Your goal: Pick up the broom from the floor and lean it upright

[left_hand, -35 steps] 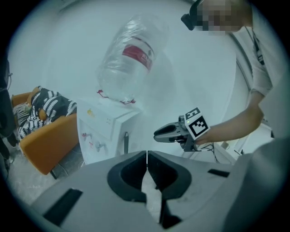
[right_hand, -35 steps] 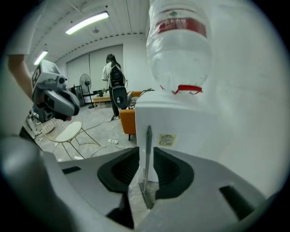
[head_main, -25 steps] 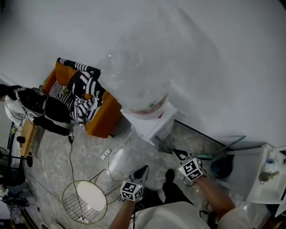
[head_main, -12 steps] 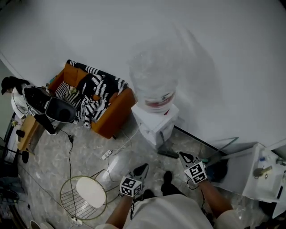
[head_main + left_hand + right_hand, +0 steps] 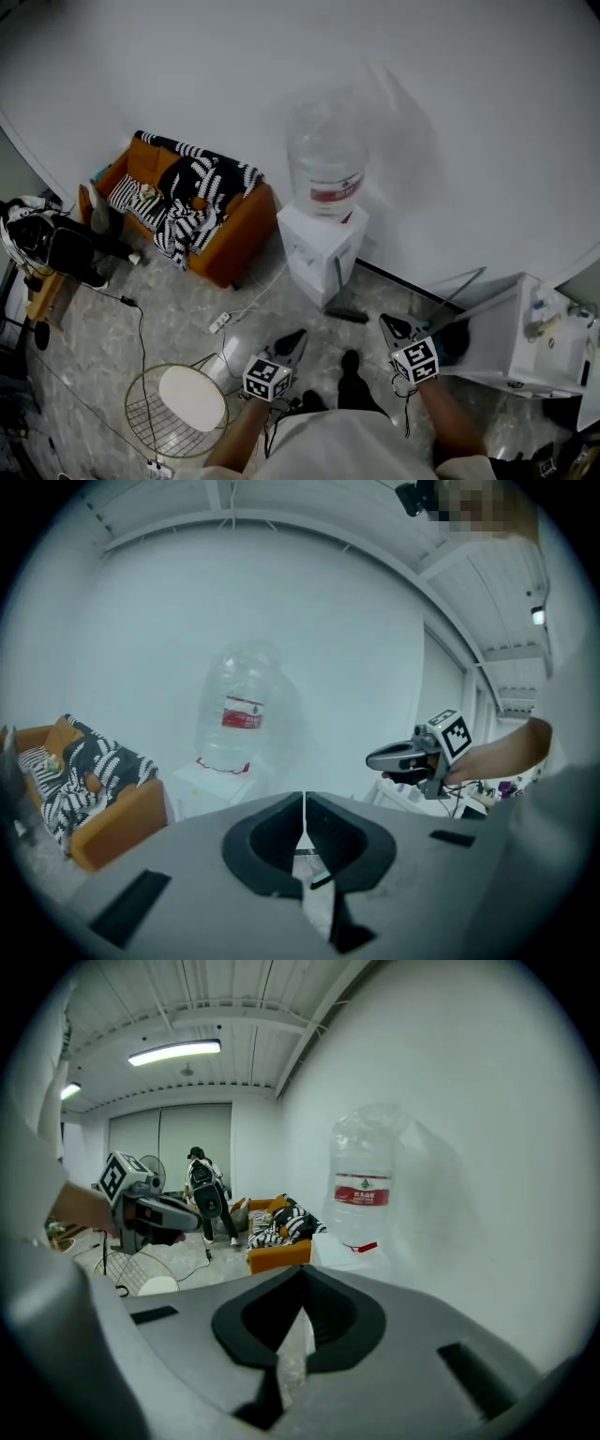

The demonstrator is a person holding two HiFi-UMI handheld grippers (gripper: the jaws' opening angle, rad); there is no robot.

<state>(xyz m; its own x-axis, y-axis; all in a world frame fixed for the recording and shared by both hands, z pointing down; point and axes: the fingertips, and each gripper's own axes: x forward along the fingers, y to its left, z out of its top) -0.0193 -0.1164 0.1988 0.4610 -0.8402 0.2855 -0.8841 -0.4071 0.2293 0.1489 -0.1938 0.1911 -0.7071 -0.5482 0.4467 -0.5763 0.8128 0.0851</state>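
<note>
Left gripper (image 5: 296, 337) and right gripper (image 5: 388, 323) are both pinched closed, holding nothing. The broom (image 5: 466, 288) seems propped against the far-right wall. Withdraw gently, without knocking its handle.

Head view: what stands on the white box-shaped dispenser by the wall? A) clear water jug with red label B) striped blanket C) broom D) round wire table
A: the clear plastic water jug with a red label stands on the white box-shaped dispenser; the black-and-white striped blanket lies on the orange sofa.
</note>
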